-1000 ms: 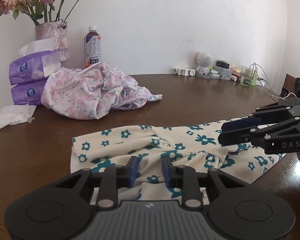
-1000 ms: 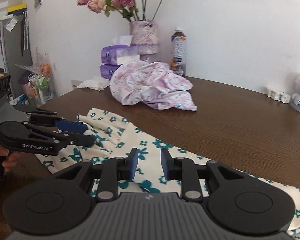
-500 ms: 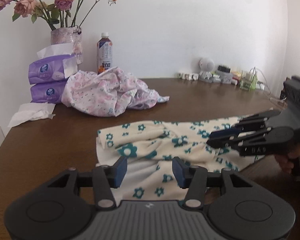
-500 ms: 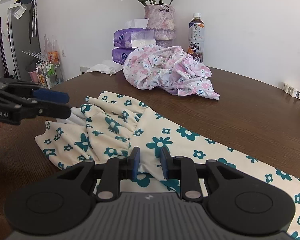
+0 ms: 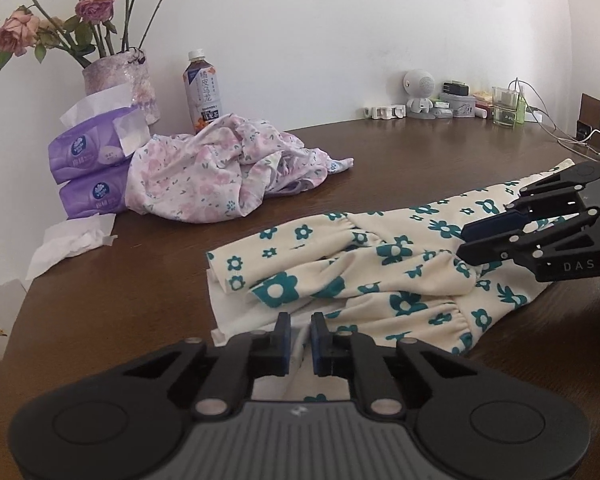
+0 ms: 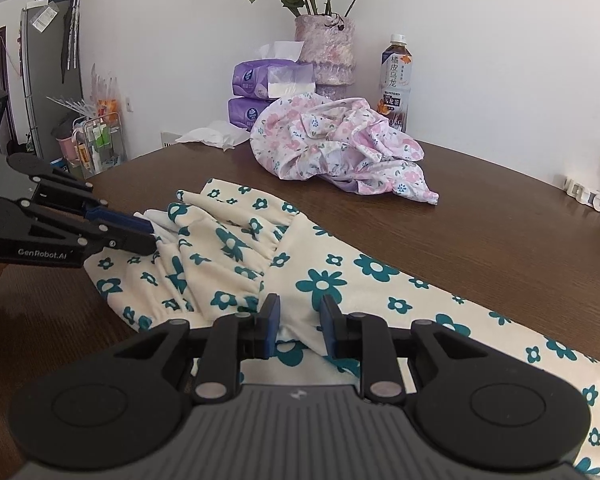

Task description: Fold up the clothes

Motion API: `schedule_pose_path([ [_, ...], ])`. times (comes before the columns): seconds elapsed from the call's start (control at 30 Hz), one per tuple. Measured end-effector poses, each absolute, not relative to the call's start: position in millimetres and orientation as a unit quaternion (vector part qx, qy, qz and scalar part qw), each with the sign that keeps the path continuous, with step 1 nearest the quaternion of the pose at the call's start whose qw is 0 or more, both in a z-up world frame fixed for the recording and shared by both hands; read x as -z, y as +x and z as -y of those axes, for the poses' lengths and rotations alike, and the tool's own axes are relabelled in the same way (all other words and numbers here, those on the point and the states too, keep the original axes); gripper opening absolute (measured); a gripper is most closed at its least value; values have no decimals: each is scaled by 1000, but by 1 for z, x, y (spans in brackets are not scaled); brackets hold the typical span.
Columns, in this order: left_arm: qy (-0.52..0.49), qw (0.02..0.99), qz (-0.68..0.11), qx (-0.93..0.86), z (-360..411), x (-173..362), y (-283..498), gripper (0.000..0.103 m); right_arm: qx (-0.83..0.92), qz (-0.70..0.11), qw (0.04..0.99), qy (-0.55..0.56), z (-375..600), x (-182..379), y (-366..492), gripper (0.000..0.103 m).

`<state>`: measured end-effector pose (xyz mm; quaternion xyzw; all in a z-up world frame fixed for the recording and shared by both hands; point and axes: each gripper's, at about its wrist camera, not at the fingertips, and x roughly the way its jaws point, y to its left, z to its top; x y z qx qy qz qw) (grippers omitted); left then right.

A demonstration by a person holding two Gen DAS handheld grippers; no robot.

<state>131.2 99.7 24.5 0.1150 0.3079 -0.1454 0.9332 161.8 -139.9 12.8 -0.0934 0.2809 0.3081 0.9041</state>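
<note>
Garment [image 5: 380, 272], cream with teal flowers, lies rumpled along the near edge of the brown table [image 5: 140, 280]. Left gripper [image 5: 300, 336] is closing its jaws on the white hem. Right gripper [image 6: 299, 326] pinches a raised fold.

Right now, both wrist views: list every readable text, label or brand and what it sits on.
"GenRobot.AI": side of the left gripper.
"DAS": side of the right gripper.
"橘皮乌龙": label of the tea bottle.
"SUNTORY": same label, lower down.
Purple tissue packs: print too small to read.
Papers on the tall cabinet: blurred, unreadable.
Cream floral garment and pink floral garment: no text.
</note>
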Motion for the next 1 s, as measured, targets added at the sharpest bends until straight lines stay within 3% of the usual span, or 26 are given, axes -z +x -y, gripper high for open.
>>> schedule_pose_path([
  [0.17,113,936,-310,124,-106,-22,141,5,-305,-274,906,-104,138,-10,158,23],
  [0.27,74,941,-302,137,-118,-33,131,18,-306,-273,906,-104,139,-10,157,23],
  [0.33,59,941,-295,153,-123,-41,121,44,-307,-274,906,-102,139,-10,158,23],
  [0.5,75,926,-325,176,-118,-34,112,48,-306,-273,906,-103,139,-9,158,23],
  [0.57,72,923,-331,181,-117,-27,116,47,-306,-272,906,-105,139,-9,157,23],
  [0.6,70,922,-333,184,-117,-23,118,36,-305,-271,907,-106,138,-9,157,23],
  [0.63,68,921,-336,186,-117,-20,120,10,-305,-271,907,-107,138,-9,157,23],
  [0.67,65,921,-335,188,-117,-21,120,2,-304,-271,907,-108,138,-9,156,23],
  [1.0,96,934,-305,158,-106,-28,141,2,-304,-269,907,-112,137,-9,156,23],
])
